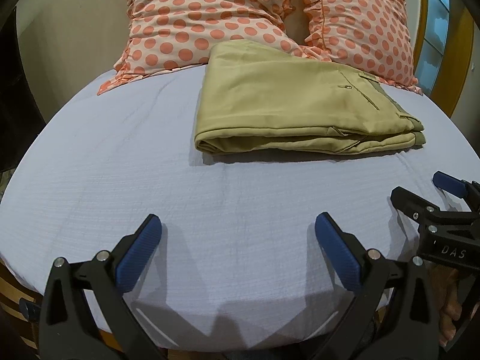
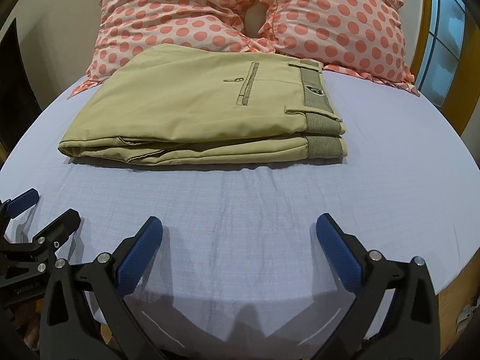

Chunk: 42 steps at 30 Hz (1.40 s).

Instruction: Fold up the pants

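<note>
Khaki pants lie folded in a flat stack on the pale blue bed sheet, waistband to the right, back pocket on top. They also show in the right wrist view. My left gripper is open and empty, low over the sheet, well short of the pants. My right gripper is open and empty too, at the near edge of the bed. The right gripper also shows at the right edge of the left wrist view, and the left gripper at the left edge of the right wrist view.
Two polka-dot pillows lean at the head of the bed, just behind the pants. A wooden bed frame edges the mattress. A window is at the far right.
</note>
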Motion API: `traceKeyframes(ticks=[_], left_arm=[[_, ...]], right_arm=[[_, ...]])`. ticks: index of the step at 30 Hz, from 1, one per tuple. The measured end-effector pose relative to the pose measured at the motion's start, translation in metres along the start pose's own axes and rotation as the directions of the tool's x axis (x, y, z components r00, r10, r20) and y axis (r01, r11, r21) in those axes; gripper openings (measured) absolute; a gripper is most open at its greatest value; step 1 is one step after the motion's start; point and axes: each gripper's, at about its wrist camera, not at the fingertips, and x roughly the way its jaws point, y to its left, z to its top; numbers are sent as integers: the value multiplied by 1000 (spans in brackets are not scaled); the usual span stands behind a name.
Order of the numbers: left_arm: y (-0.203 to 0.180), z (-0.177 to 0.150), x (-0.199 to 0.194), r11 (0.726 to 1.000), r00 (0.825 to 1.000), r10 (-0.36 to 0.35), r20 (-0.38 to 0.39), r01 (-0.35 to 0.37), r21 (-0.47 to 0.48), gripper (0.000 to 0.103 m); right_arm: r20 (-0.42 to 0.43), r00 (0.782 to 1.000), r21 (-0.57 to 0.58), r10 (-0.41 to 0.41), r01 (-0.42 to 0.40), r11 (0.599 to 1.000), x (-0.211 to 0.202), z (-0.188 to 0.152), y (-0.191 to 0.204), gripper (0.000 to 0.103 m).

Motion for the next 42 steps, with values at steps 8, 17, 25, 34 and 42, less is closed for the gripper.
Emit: traceKeyframes(ticks=[8,17,25,34,42], left_arm=[[-1,0,0,1000,1000,1,-3,-1,1,101],[-1,1,1,1000,1000,2,-7,-2,0,101],[-1,2,3,1000,1000,2,-24,-2,-1,101],[-2,2,3,1000,1000,3,-29,-3,-1,101],[-2,3,3,1000,1000,2,-30,-2,0,101]], right_arm=[[1,1000,0,0,0,1000,0,0,0,102],[1,1000,-1,0,0,1000,0,0,0,102],[1,1000,0,0,0,1000,0,0,0,102],[1,1000,0,0,0,1000,0,0,-1,102],[1,1000,0,0,0,1000,0,0,0,102]])
